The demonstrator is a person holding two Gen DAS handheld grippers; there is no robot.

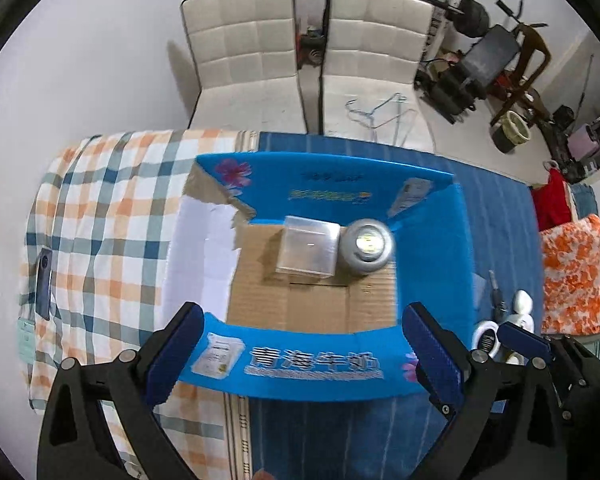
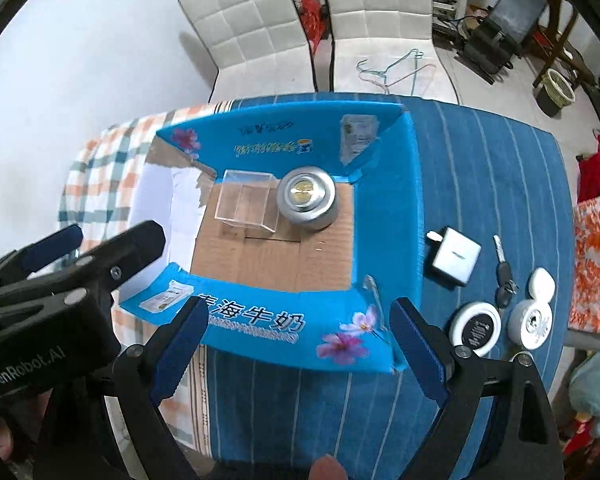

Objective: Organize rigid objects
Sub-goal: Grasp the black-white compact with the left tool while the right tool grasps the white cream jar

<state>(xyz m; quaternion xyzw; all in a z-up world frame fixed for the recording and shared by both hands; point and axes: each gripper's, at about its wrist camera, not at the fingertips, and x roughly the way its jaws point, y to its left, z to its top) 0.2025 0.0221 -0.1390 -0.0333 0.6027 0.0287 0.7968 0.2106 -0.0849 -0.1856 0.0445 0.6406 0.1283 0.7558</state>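
An open blue cardboard box (image 1: 312, 364) (image 2: 260, 324) stands on the table. Inside it at the far side are a clear plastic case (image 1: 308, 246) (image 2: 247, 201) and a round silver tin (image 1: 367, 249) (image 2: 307, 197). My left gripper (image 1: 304, 356) is open and empty above the box's near wall. My right gripper (image 2: 296, 344) is open and empty over the box's near right corner. Right of the box lie a white charger (image 2: 456, 256), a car key (image 2: 503, 272), a round black-and-white disc (image 2: 475, 329) and a white round case (image 2: 534, 316).
The table has a blue striped cloth (image 2: 480, 160) and a plaid cloth (image 1: 100, 208) with a dark phone (image 1: 44, 276) on it. Two white chairs (image 1: 252, 48) stand behind, one with wire hangers (image 1: 380, 114). An orange patterned cloth (image 1: 580, 276) lies at right.
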